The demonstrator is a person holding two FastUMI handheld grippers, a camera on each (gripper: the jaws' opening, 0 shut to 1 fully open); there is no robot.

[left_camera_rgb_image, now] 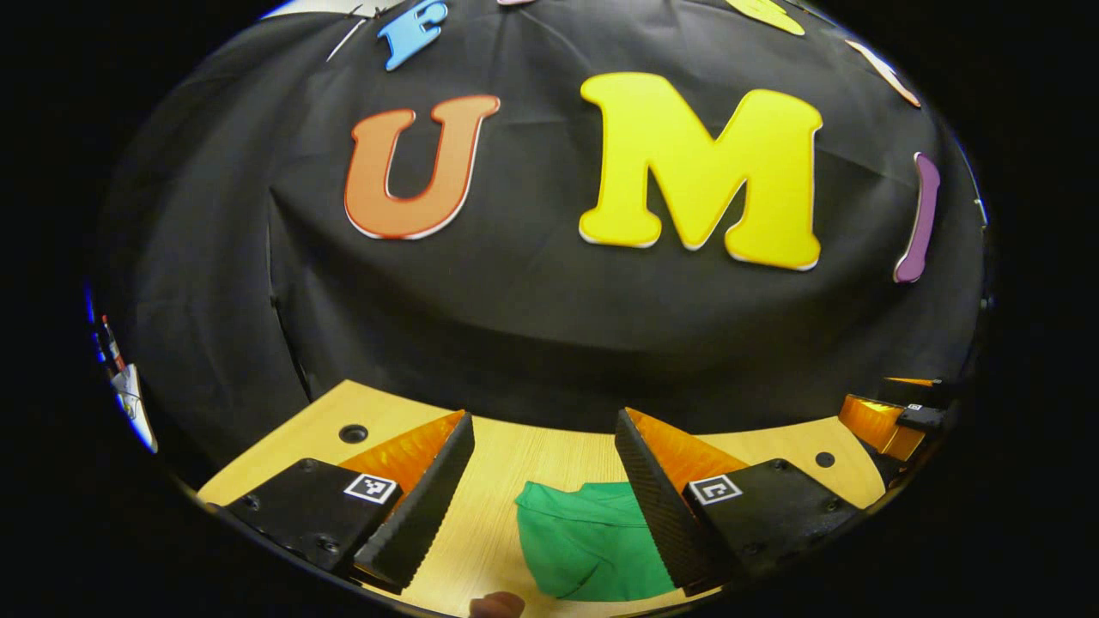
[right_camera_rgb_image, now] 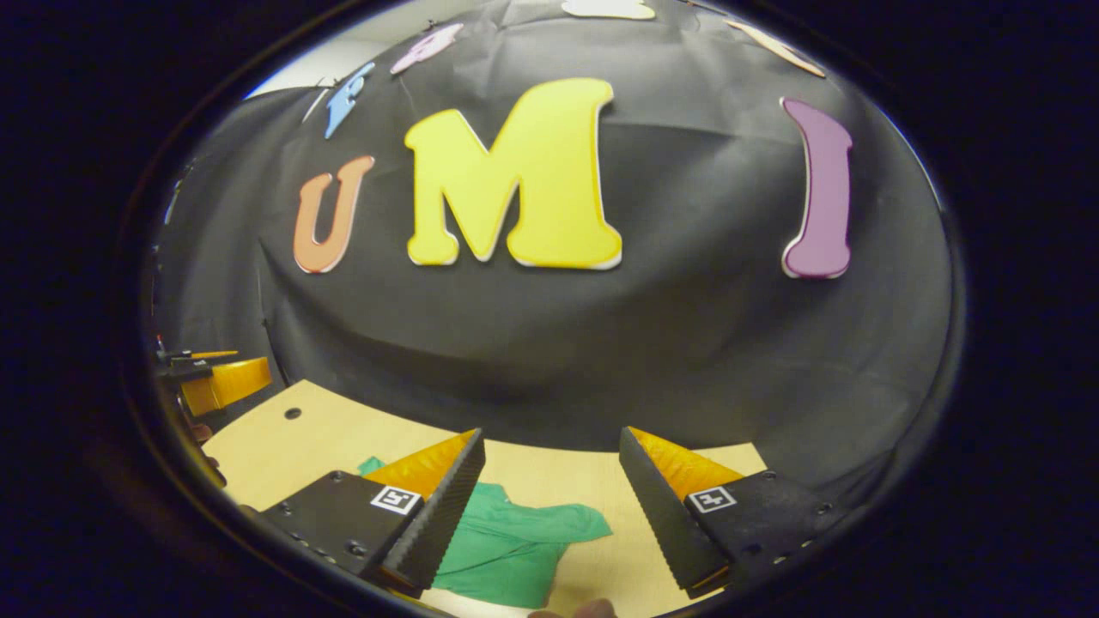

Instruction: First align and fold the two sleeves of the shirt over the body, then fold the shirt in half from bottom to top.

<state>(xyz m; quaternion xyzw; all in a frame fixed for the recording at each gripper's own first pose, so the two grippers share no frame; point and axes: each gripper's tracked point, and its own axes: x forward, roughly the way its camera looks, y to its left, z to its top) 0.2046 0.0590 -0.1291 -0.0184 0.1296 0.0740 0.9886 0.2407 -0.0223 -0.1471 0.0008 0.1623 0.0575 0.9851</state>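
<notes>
1. The left claw point(left_camera_rgb_image: 543, 498) hangs above the surface point(left_camera_rgb_image: 506, 463), fingers spread wide, holding nothing.
2. In the left gripper view the shirt point(left_camera_rgb_image: 584, 536) lies crumpled on the surface below and between the fingers, partly hidden behind the right-hand finger.
3. The right claw point(right_camera_rgb_image: 552, 506) is likewise spread and empty, raised over the surface point(right_camera_rgb_image: 283, 446).
4. In the right gripper view the shirt point(right_camera_rgb_image: 506, 541) lies bunched on the surface, partly behind the left-hand finger, one flap reaching toward the gap.
5. Each view shows the other claw far off at its edge: right point(left_camera_rgb_image: 893, 421), left point(right_camera_rgb_image: 215, 382).
</notes>
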